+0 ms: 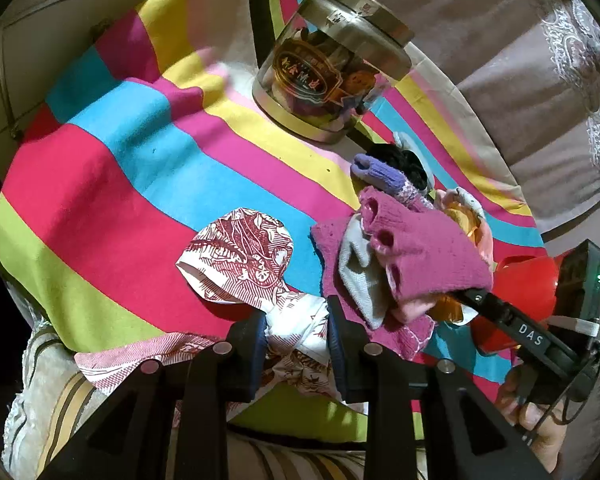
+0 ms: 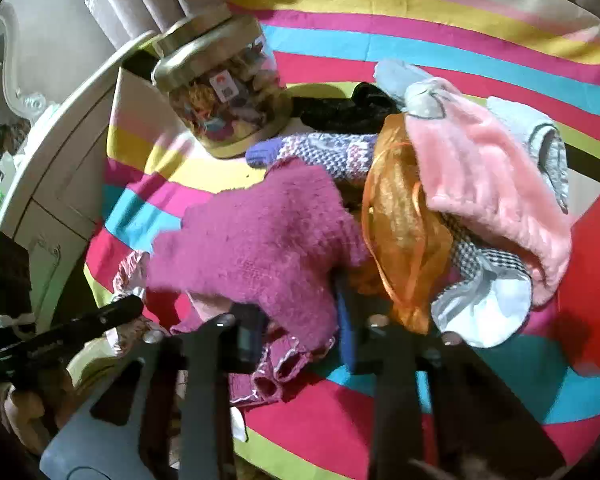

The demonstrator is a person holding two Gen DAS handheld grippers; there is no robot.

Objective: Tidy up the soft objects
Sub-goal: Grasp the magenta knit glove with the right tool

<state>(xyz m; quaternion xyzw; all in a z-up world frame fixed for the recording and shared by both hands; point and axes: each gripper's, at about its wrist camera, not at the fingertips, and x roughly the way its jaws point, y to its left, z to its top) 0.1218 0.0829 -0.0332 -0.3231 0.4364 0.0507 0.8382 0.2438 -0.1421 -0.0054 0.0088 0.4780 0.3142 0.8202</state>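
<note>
1. Striped cloth (image 1: 120, 168), count one, covers the whole work surface. Risk: either gripper snags it while lifting and drags the pile or the jar with it.
2. Heap of soft items, right of centre in the left wrist view. Countable on top: one magenta knit glove (image 2: 260, 240), one pink fleece piece (image 2: 488, 184), one orange mesh pouch (image 2: 400, 220), one purple patterned glove (image 2: 320, 152), one black fabric item (image 2: 340, 112), one checked grey-white piece (image 2: 484, 264). Anything underneath is hidden; total uncertain.
3. Clear jar (image 1: 332, 72) with metal lid, count one, far side beyond the heap, lid on, already filled with small coloured items. Risk: a swing of lifted fabric could knock it.
4. Red-printed white cloth (image 1: 256, 264), count one, near centre, apart from the heap.
5. Left gripper (image 1: 296, 320): jaws narrowed, pinching the printed cloth's bunched end. Risk: thin fold slips out if pulled.
6. Right gripper (image 2: 300, 340): jaws drawn narrow on the magenta glove's near edge. Picture blurred; grip looks shallow. Risk: the glove drags neighbours along or drops.
</note>
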